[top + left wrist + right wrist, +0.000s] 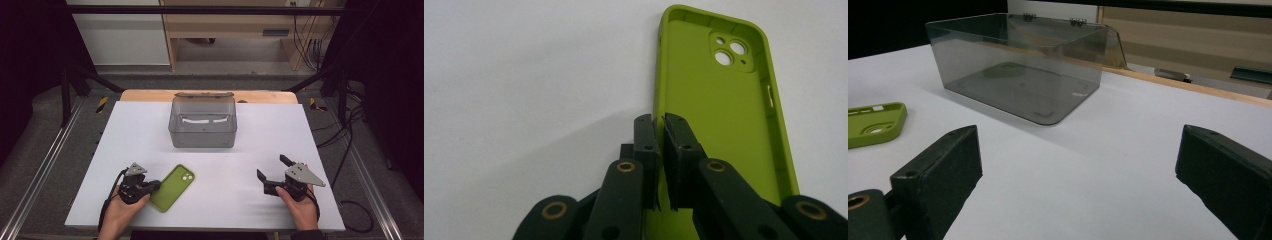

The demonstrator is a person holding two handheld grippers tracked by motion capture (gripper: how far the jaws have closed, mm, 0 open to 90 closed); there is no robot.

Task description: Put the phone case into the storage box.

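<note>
Your left gripper (pixel 156 186) sits at the near left of the white table (pixel 280 135), held low in your left hand (pixel 120 212). Its jaws are clamped together on the near left side wall of the green phone case (pixel 173 187). In the left gripper view the two pads (pixel 646 137) pinch that thin wall (pixel 658 107) between them, one pad outside the case and the other inside it.

The case (pixel 719 115) lies flat on the table with its hollow side up. From your gripper (pixel 661 131) it runs away toward the far right, so the camera cut-outs (pixel 730 51) sit at the end farthest from the jaws. The grip falls on the case's nearer half, well short of those cut-outs.

Beyond the case, at the middle of the far edge, stands a clear grey box (pixel 202 122) with its hinged lid tipped back. It is well apart from both grippers.

Your right gripper (pixel 272 172) rests at the near right, in your right hand (pixel 300 207). Its jaws stand wide apart with nothing between them. In the right gripper view they frame bare table, with the box (pixel 1023 65) ahead and the case's end (pixel 875 122) at the left edge.
</note>
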